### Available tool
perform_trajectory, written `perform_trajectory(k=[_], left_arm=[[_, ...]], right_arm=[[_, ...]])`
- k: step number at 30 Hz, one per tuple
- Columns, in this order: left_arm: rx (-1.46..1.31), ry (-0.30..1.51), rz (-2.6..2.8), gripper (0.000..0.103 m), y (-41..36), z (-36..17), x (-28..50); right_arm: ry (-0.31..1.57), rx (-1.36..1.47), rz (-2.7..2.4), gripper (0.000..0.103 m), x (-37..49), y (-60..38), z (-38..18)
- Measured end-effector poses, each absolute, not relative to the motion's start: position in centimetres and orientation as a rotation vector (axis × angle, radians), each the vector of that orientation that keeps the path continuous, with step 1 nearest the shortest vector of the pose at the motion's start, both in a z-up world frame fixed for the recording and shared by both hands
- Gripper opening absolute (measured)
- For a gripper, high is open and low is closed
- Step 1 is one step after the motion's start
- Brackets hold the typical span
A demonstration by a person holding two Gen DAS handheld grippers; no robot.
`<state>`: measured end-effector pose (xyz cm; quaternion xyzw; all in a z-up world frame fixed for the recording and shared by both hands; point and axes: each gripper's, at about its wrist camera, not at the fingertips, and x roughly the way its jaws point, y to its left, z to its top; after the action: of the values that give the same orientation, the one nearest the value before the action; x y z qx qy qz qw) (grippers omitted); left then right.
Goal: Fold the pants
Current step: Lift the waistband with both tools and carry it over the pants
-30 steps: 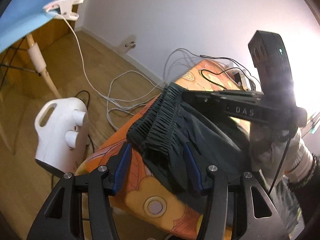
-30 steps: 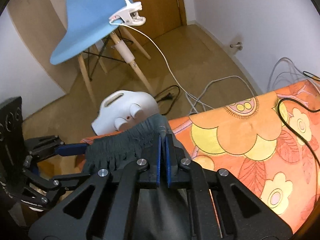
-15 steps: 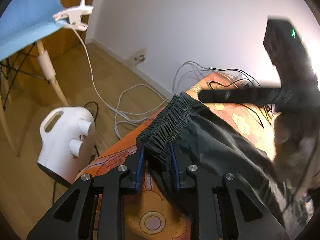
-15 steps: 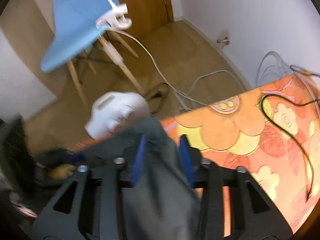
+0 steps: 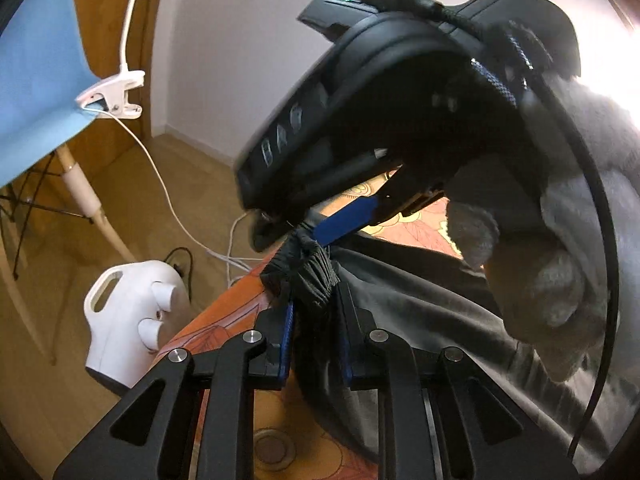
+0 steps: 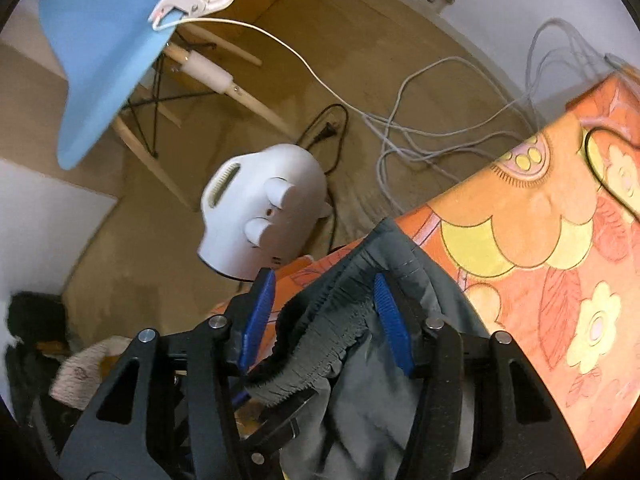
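Left wrist shows the left hand-held gripper (image 5: pixel 314 344) closing on the pants' (image 5: pixel 420 320) waistband; the right hand-held gripper (image 6: pixel 324 320) released.

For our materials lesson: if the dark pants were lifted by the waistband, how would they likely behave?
The pants would likely hang limp: the cloth already drapes in loose folds over the orange patterned table. The gathered elastic waistband bunches between the left tool's pads, so it probably squashes easily. Probably light.

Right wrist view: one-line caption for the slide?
Right tool open astride the bunched elastic waistband of dark pants at the edge of the orange floral tabletop; white appliance on the floor beyond.
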<state>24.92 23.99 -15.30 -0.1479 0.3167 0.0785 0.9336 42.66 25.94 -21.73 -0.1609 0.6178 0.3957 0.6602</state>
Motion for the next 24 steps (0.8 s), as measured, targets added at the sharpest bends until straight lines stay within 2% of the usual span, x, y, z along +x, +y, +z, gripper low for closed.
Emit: perform_trajectory(k=[1, 2, 5, 7, 9, 13, 18, 20, 24], left_arm=[[-0.307, 0.649, 0.160, 0.017, 24.0, -15.3, 24.9], [-0.310, 0.655, 0.162, 0.018, 24.1, -15.4, 24.8], [-0.310, 0.655, 0.199, 0.026, 24.3, -15.4, 24.3], [-0.308, 0.660, 0.221, 0.038, 24.5, -15.5, 24.0], [-0.315, 0.675, 0.237, 0.046, 24.8, -15.7, 24.1], [-0.403, 0.717, 0.230, 0.049, 26.1, -16.4, 25.0], [-0.510, 0.719, 0.175, 0.048, 27.0, -16.9, 26.1], [-0.558, 0.709, 0.161, 0.030, 27.3, -17.2, 26.2], [-0.532, 0.666, 0.168, 0.018, 26.6, -16.7, 25.8]], right_arm=[[1.383, -0.392, 0.885, 0.032, 42.4, 26.0, -21.8], [1.361, -0.421, 0.871, 0.030, 42.3, 26.0, -21.8], [1.359, -0.377, 0.886, 0.024, 42.7, 25.3, -21.8], [1.363, -0.352, 0.888, 0.023, 43.1, 25.1, -21.8], [1.352, -0.350, 0.888, 0.023, 42.9, 24.9, -21.7], [1.339, -0.329, 0.898, 0.021, 42.9, 24.5, -21.7], [1.350, -0.246, 0.927, 0.020, 43.7, 23.4, -21.8], [1.356, -0.223, 0.936, 0.020, 44.0, 23.2, -21.8], [1.372, -0.204, 0.951, 0.020, 44.3, 22.9, -21.6]])
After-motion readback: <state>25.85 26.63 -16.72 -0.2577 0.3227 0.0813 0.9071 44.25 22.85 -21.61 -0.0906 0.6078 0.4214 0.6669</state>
